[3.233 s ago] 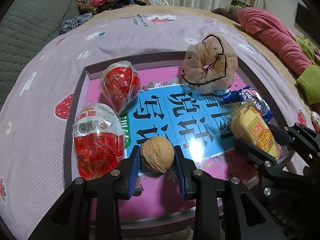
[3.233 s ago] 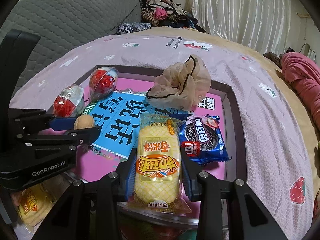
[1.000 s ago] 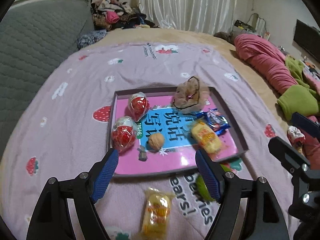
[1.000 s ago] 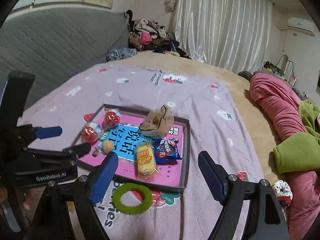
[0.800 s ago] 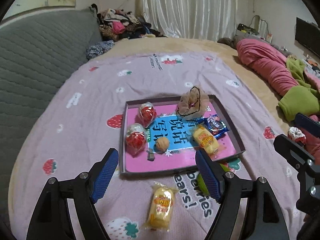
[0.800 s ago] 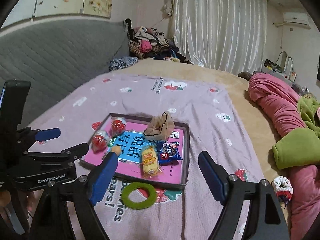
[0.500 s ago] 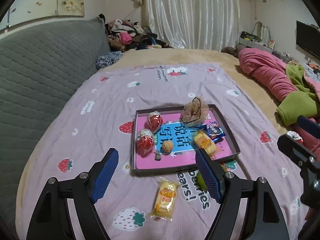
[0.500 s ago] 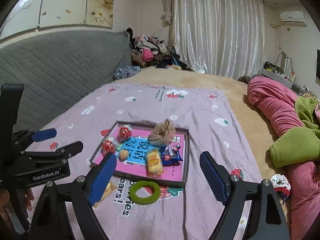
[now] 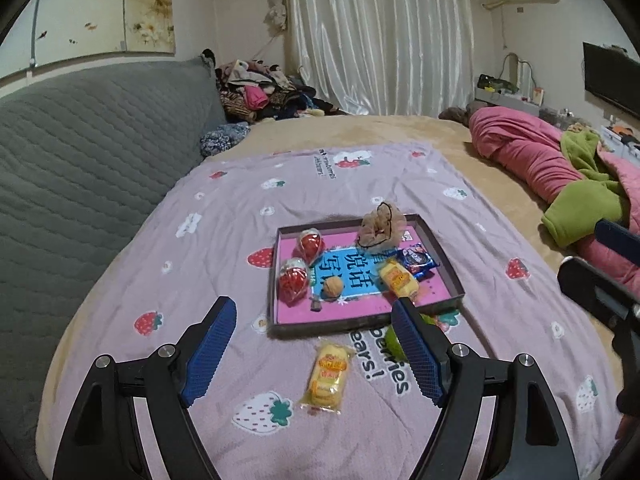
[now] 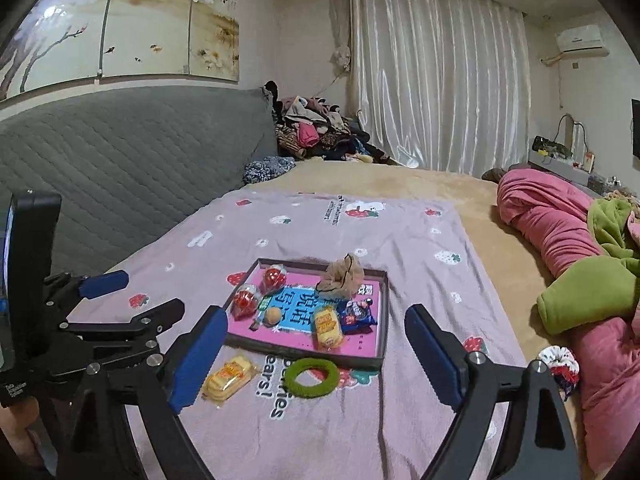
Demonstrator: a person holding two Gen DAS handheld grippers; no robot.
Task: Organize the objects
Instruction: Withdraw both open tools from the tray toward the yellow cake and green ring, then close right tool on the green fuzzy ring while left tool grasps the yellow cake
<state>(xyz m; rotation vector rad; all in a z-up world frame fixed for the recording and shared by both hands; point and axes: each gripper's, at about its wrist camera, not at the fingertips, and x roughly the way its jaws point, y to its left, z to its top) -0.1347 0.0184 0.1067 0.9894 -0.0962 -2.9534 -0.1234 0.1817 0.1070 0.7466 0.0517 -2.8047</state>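
Tray (image 9: pixel 448 270) holds walnut (image 9: pixel 333 287), snacks; left tool (image 9: pixel 316 354) empty, spread; right tool (image 10: pixel 316 356) opening, empty

left wrist: high, angled down, far | right wrist: same | shared: tray (image 9: pixel 448 264)

Support: a bed (image 10: pixel 472 200) is covered by a lilac strawberry-print blanket (image 10: pixel 304 232).
Landmark: a shallow tray (image 10: pixel 382 322) is set on the blanket.
Nearer than the tray: a yellow snack packet (image 9: pixel 327 376) and a green ring (image 10: pixel 313 377) are laid just beside its near wall.
Right of the tray: a pink quilt (image 10: pixel 560 228) is heaped.
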